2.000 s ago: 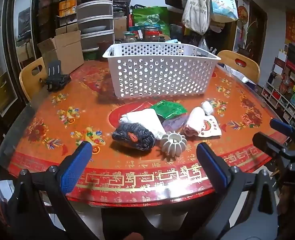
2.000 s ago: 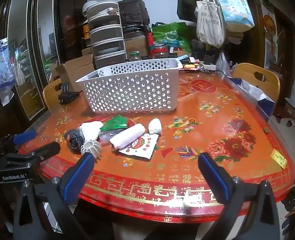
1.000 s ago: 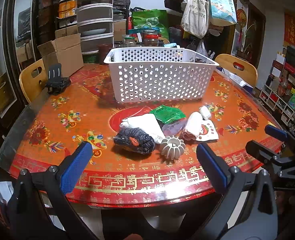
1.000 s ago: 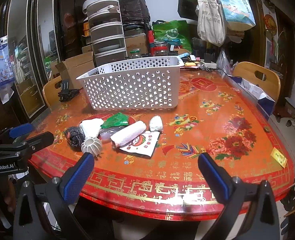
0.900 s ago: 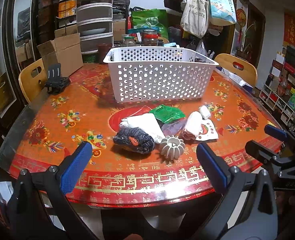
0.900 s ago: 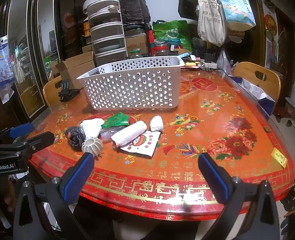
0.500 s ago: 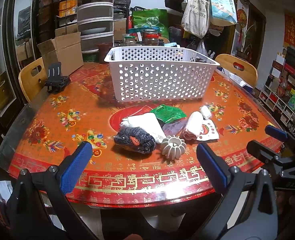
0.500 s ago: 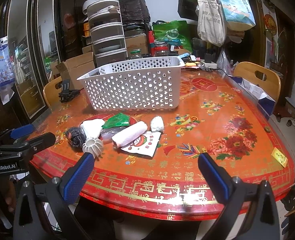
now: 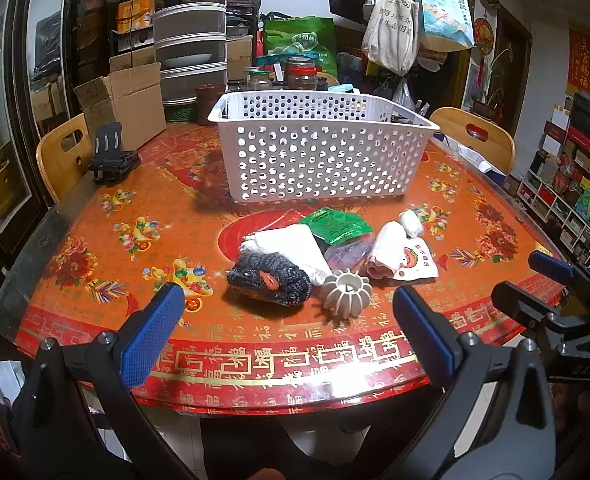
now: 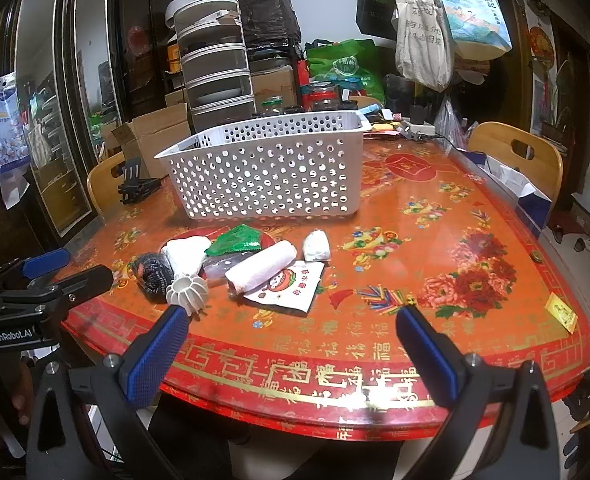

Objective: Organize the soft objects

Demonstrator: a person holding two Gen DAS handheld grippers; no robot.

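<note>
Both tongs are spread wide with nothing between their blue pads: the left gripper [image 9: 287, 330] and the right gripper [image 10: 291, 340] hover at the near edge of the red patterned table [image 10: 435, 240], short of the objects. A white perforated basket [image 9: 319, 152] stands toward the middle of the table, and the soft things lie in a loose cluster just in front of it, on the side nearer the tongs. Directly before the basket is a green packet [image 9: 337, 226], partly overlapping a folded white cloth [image 9: 291, 246]. Nearer still sits a dark knitted bundle [image 9: 269, 278], touching the cloth, with a ribbed white pumpkin-shaped piece [image 9: 347, 294] just beside it. To the right of the packet a rolled white towel [image 9: 385, 250] rests on a printed white pouch [image 9: 415, 264], and a small white wad [image 9: 410, 224] lies between that roll and the basket. A purplish clear bag [image 9: 345, 254] is tucked among them.
</note>
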